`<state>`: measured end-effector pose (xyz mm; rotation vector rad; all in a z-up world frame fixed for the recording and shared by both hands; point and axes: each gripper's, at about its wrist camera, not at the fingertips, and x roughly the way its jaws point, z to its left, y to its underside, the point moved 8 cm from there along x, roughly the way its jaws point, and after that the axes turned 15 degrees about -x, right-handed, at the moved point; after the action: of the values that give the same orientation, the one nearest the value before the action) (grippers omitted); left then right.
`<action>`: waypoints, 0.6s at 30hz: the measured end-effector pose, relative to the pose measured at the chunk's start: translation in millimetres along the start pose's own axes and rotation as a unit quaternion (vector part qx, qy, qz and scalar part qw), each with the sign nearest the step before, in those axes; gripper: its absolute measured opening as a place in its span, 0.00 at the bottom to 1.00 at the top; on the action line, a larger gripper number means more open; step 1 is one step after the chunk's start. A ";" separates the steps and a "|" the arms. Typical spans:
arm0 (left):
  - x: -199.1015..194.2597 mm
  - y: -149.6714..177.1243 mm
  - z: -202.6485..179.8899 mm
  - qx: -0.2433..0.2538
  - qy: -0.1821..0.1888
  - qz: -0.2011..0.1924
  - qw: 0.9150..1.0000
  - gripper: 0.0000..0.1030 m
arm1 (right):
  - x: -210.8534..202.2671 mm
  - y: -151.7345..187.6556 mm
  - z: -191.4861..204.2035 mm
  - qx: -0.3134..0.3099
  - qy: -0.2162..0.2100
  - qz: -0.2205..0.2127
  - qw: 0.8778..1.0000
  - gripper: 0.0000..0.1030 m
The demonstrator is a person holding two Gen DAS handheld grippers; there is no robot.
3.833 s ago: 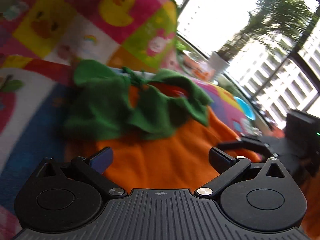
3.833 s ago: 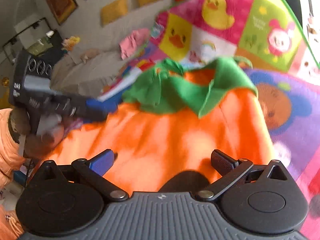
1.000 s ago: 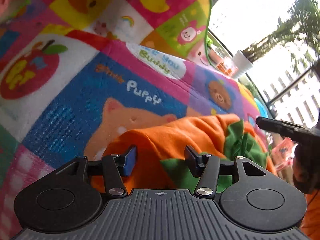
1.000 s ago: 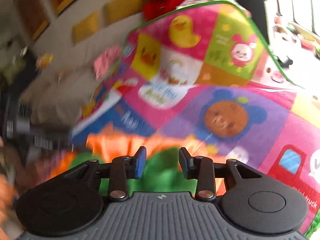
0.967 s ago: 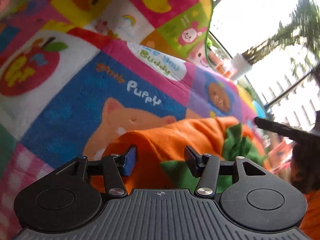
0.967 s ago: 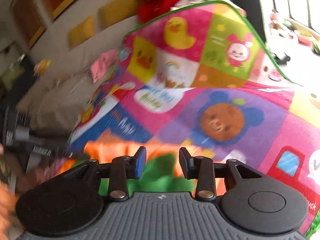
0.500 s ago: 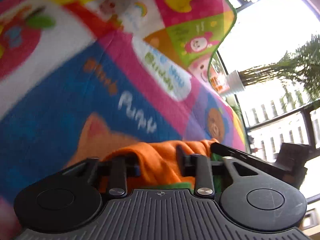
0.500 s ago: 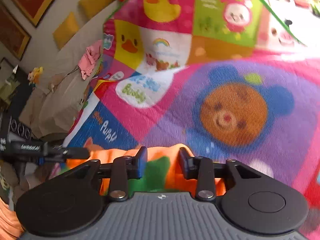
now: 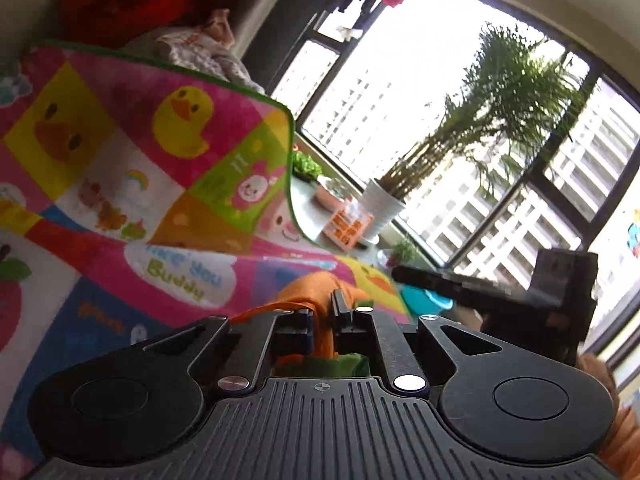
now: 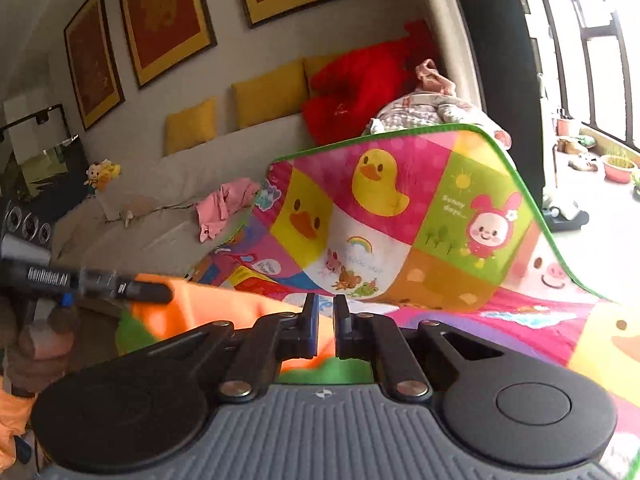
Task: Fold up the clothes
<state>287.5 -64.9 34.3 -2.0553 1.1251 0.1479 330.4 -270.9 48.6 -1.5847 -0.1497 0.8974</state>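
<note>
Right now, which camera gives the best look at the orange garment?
The right wrist view: the orange garment stretches as a broad band from the left gripper to the right gripper. The left wrist view shows only a bunched bit.

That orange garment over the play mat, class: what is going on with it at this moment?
A person is folding clothes with a handheld gripper in each hand. The left gripper is shut on the orange garment, and the right gripper is shut on the same garment, which stretches between them. Its green trim shows at the edges. Both grippers hold it over the colourful play mat, whose far end curls up in front of the sofa. The fold is under way, not yet laid down.
</note>
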 end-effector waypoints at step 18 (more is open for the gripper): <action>-23.8 34.0 24.6 -0.004 -0.012 0.026 1.000 0.06 | 32.8 23.8 23.8 0.053 -0.091 0.038 0.994 0.08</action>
<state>253.5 -42.8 8.1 -2.0269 1.1662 0.2040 329.2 -239.5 13.6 -1.4170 -0.1690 1.0930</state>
